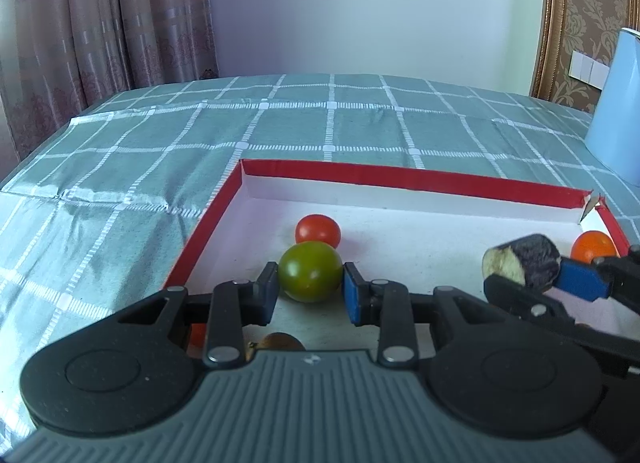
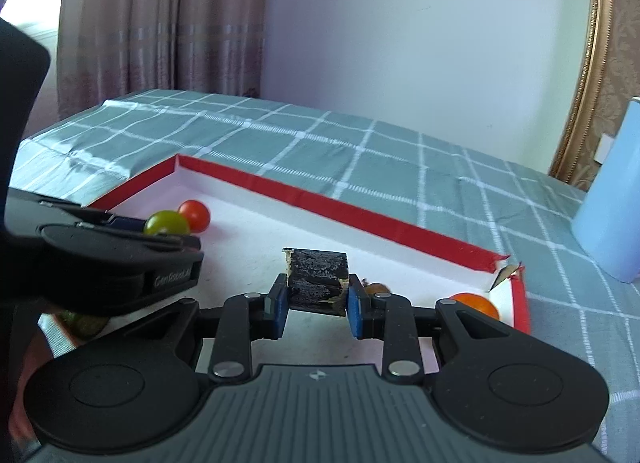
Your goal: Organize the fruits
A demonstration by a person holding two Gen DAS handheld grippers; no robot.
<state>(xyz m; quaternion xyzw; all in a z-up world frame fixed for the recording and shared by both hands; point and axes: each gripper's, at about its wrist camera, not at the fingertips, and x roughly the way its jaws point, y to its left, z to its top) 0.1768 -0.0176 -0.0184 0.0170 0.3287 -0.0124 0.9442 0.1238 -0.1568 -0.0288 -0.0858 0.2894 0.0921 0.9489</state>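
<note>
The green tomato (image 1: 310, 271) sits between the fingers of the left gripper (image 1: 310, 295) over the red-rimmed tray (image 1: 208, 215); whether they squeeze it or merely flank it, I cannot tell. A red tomato (image 1: 318, 230) lies just beyond. The right gripper (image 2: 316, 305), pinching a dark stubby cut chunk (image 2: 318, 281), holds its long axis crosswise. "GenRobot.AI" can be read on the left gripper's side. An orange tomato (image 2: 476, 303) rests in the tray's far-right corner. Green checked cloth (image 1: 320, 123) covers the table; curtain (image 1: 100, 15) far left, blue container (image 1: 616, 111) right.

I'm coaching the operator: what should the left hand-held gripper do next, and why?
Probably close a little further on the green tomato. The left hand-held gripper brackets it inside the red-rimmed tray, but a small gap shows at each pad, so a lift now might drop it.
</note>
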